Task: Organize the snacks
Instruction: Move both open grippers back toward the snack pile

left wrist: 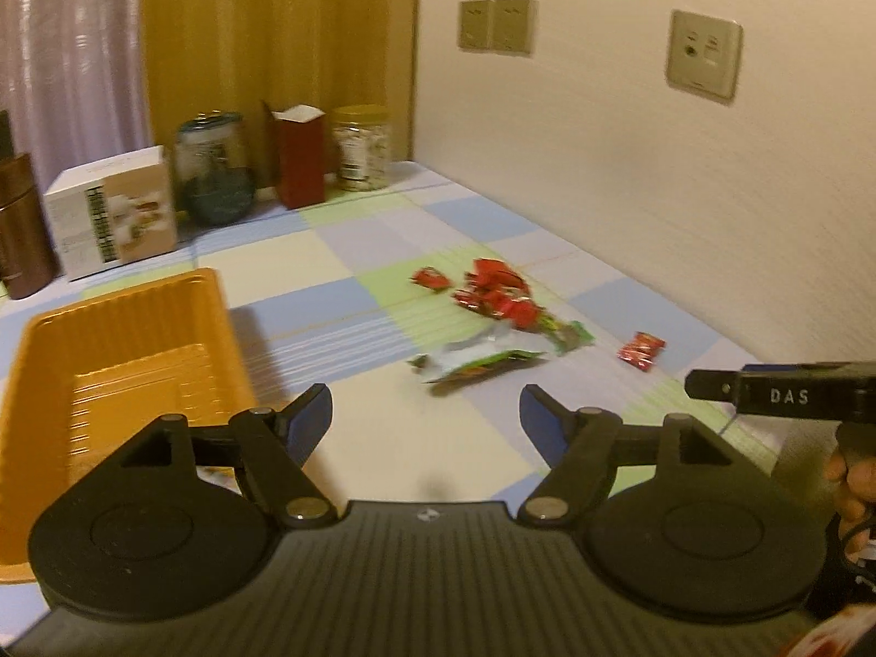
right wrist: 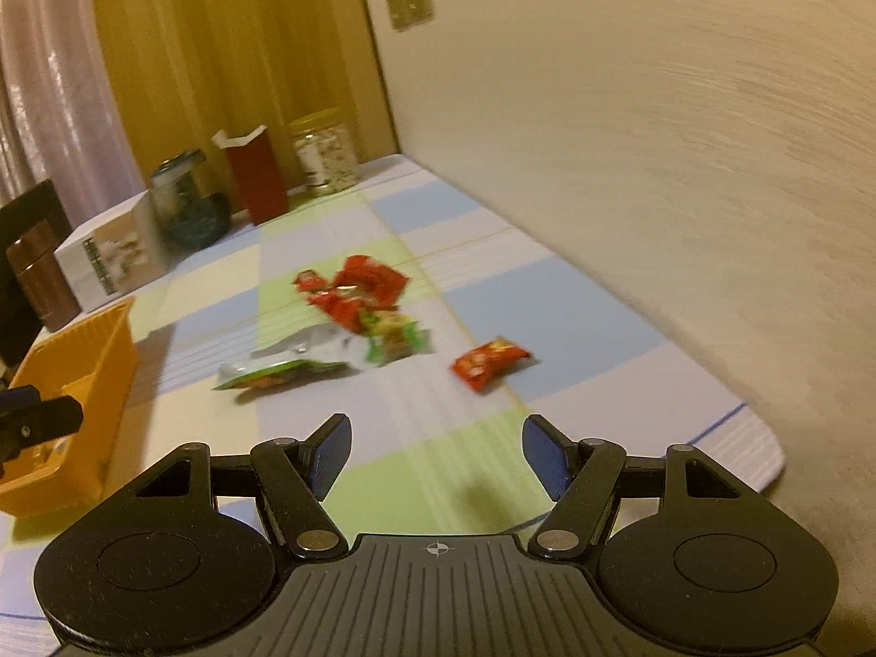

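A heap of red snack packets (left wrist: 495, 293) (right wrist: 358, 290) lies in the middle of the checked tablecloth, with green-edged packets (left wrist: 482, 364) (right wrist: 279, 372) at its near side. One red packet (left wrist: 640, 350) (right wrist: 490, 364) lies apart on the right. An orange tray (left wrist: 117, 350) (right wrist: 82, 399) stands at the left. My left gripper (left wrist: 426, 419) is open and empty, short of the heap. My right gripper (right wrist: 436, 451) is open too, with nothing between its fingers, just before the lone red packet. Its tip (left wrist: 777, 394) shows at the right of the left wrist view.
At the back stand a white box (left wrist: 112, 213), a dark glass jar (left wrist: 213, 169), an open red carton (left wrist: 298, 156), a yellow-lidded jar (left wrist: 361, 148) and a brown flask (left wrist: 22, 224). A wall with sockets (left wrist: 703, 57) bounds the table on the right.
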Available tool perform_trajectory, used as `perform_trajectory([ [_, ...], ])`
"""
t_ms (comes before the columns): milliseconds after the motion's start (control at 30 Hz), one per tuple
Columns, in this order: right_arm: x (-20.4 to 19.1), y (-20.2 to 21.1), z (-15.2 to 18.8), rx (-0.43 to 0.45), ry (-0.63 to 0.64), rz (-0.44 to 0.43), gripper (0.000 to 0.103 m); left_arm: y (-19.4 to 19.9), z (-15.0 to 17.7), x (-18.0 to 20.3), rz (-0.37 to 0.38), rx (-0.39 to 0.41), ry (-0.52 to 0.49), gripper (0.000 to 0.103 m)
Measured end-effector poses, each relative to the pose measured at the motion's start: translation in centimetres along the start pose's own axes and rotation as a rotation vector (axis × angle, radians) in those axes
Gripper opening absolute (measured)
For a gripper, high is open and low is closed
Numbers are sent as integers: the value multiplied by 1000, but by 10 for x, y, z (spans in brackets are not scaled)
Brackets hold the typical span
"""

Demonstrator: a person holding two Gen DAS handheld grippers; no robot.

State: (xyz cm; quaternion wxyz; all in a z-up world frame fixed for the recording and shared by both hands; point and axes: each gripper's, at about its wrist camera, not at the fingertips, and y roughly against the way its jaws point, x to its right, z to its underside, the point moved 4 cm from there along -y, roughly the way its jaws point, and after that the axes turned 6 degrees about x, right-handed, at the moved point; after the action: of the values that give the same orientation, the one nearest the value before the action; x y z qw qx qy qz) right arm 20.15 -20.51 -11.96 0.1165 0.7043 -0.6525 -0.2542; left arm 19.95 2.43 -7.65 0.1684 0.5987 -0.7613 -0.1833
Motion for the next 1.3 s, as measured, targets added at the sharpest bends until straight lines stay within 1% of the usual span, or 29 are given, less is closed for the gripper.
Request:
perform_trajectory([
  [233,19,-9,-3,-6,-15,15,69,-21,4,19,29,-30,-14,73],
  [500,25,-26,-6,-11,-12,13,69,-44,5,30,42,-58,-56,73],
  [767,35,-53,-7,-16,-6,17,69,-75,-3,29,51,-71,-114,73],
  [1100,28,-93,-10,-26,22,-1,69,-107,0,20,67,-93,-99,73],
  [1133,27,-97,-9,-30,28,2,67,-109,1,20,70,-94,-98,73],
  [1233,21,-106,-9,-32,55,14,59,-115,3,18,70,-99,-92,73],
  [1300,17,-110,-10,-27,71,18,58,-119,3,17,73,-101,-91,73],
])
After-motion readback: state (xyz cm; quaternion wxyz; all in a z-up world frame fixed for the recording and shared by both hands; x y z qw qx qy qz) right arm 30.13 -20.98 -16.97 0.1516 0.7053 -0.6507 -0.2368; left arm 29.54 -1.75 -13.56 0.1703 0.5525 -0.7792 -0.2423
